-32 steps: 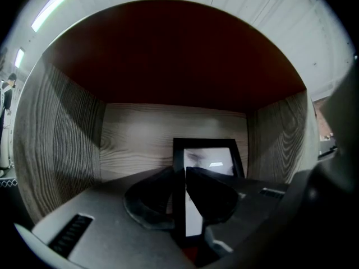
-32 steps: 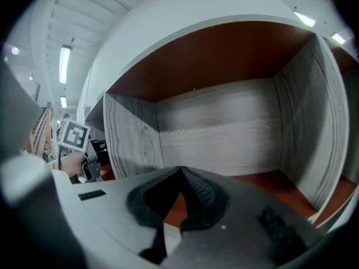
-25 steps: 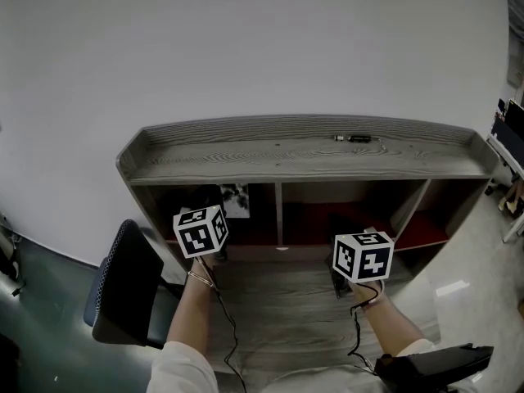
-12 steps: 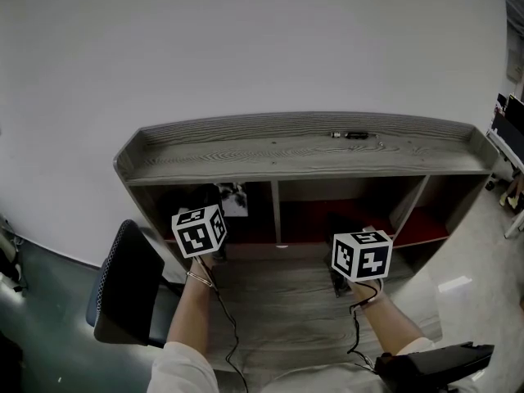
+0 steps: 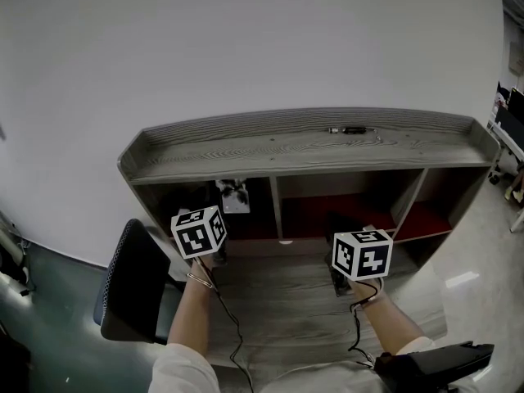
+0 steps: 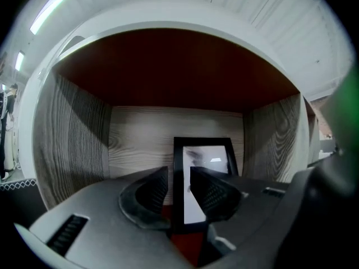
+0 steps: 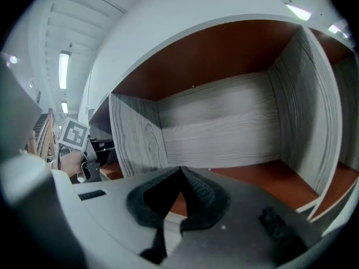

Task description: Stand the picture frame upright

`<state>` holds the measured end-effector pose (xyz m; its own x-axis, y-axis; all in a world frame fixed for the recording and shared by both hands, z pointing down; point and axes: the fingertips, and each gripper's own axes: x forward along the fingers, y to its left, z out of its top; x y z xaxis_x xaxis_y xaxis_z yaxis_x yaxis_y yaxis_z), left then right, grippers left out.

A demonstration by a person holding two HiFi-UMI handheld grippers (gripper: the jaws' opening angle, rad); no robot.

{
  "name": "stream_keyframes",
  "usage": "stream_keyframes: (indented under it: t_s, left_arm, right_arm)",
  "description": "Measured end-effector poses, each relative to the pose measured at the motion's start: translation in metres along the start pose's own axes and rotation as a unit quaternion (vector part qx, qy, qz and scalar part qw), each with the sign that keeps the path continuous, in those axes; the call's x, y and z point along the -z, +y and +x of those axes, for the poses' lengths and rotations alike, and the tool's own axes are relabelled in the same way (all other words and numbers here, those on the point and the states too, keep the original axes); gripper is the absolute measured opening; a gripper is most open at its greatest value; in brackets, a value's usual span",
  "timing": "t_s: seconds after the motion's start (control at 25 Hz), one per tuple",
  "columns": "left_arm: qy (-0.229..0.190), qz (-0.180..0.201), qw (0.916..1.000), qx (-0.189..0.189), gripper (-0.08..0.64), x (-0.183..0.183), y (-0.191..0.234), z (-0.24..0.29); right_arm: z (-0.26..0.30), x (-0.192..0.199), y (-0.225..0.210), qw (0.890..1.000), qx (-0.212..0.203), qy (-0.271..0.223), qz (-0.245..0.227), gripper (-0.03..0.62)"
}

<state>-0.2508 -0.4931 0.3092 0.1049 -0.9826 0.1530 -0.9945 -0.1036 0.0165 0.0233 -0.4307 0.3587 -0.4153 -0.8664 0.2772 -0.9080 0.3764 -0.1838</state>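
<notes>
The black-rimmed picture frame with a pale print [image 6: 208, 157] stands upright in the left compartment of the shelf, close to the rear wall. The left gripper [image 6: 178, 173] straddles the frame's left edge. Its dark ribbed jaws are opening, with a thin gap on either side of the rim, so the pads no longer press on it.

The right gripper [image 7: 180, 173], at 3 o'clock from the left one, faces the next compartment over. Its jaws meet at the tips and grip nothing.

The grey wood-grain shelf unit [image 5: 246, 150] has reddish-brown compartment floors and ceilings. A small dark object [image 5: 352, 130] lies at 1 o'clock on its top. The shelf rests on a grey wood-grain desk [image 5: 278, 297] against a plain white wall [image 5: 246, 39]. A black chair [image 5: 131, 289] stands at 8 o'clock beside the desk.
</notes>
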Motion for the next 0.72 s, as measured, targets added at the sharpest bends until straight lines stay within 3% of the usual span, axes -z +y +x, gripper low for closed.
stream_keyframes:
  t_s: [0.72]
  left_arm:
    - [0.012, 0.011, 0.9998, -0.011, 0.13, 0.01, -0.01, -0.068]
  right_arm:
    - [-0.03, 0.026, 0.027, 0.999, -0.029, 0.005, 0.026, 0.032]
